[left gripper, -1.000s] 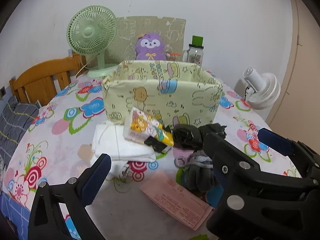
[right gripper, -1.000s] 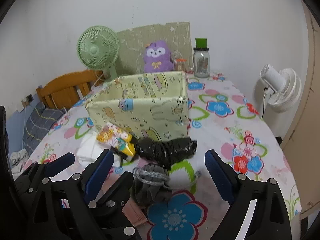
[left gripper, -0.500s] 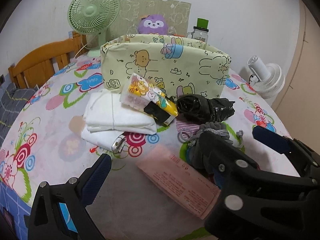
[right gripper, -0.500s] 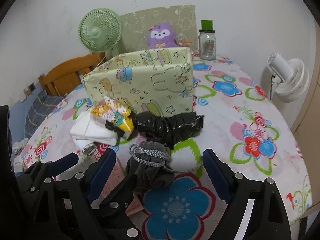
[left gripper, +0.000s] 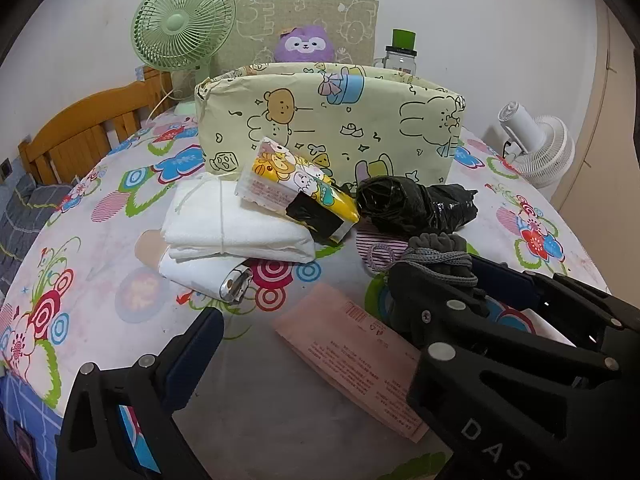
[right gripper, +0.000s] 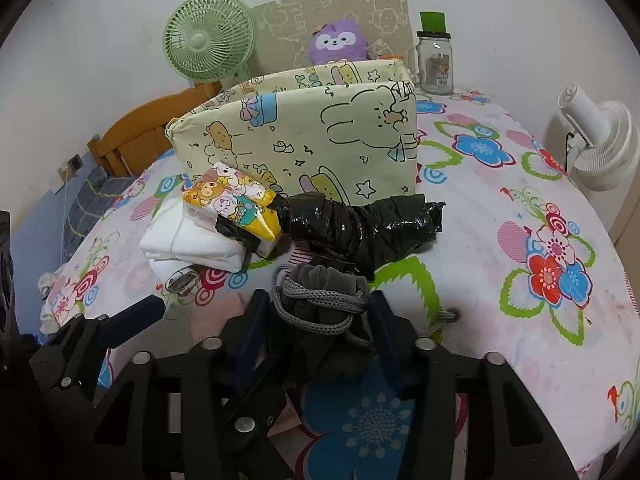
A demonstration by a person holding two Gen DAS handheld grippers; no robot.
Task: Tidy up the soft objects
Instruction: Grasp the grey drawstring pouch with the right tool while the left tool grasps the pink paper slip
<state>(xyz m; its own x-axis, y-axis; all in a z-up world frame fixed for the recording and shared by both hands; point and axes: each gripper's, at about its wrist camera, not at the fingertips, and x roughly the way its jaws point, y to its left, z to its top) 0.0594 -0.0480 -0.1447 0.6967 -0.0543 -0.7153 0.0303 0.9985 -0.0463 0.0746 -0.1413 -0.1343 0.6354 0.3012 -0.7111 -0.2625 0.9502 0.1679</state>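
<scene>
A pale green cartoon-print fabric box [left gripper: 328,124] [right gripper: 304,140] stands on the flowered table. In front of it lie a folded white cloth bundle [left gripper: 232,228] [right gripper: 188,240], a yellow cartoon tissue pack [left gripper: 296,188] [right gripper: 232,208], a black plastic roll [left gripper: 412,204] [right gripper: 360,224] and a grey drawstring pouch [left gripper: 436,248] [right gripper: 324,292]. My right gripper [right gripper: 320,320] is shut on the grey pouch at table level. My left gripper [left gripper: 332,320] is open and empty, over a pink paper slip [left gripper: 352,356], left of the pouch.
A green desk fan [left gripper: 184,28], a purple plush [left gripper: 304,46] and a glass jar [right gripper: 436,64] stand behind the box. A white fan [right gripper: 596,144] stands off the table's right edge. A wooden bed frame [left gripper: 88,128] is at the left.
Both grippers dropped lower and moved in toward the pile. My right gripper's fingers closed from wide open onto the grey drawstring pouch.
</scene>
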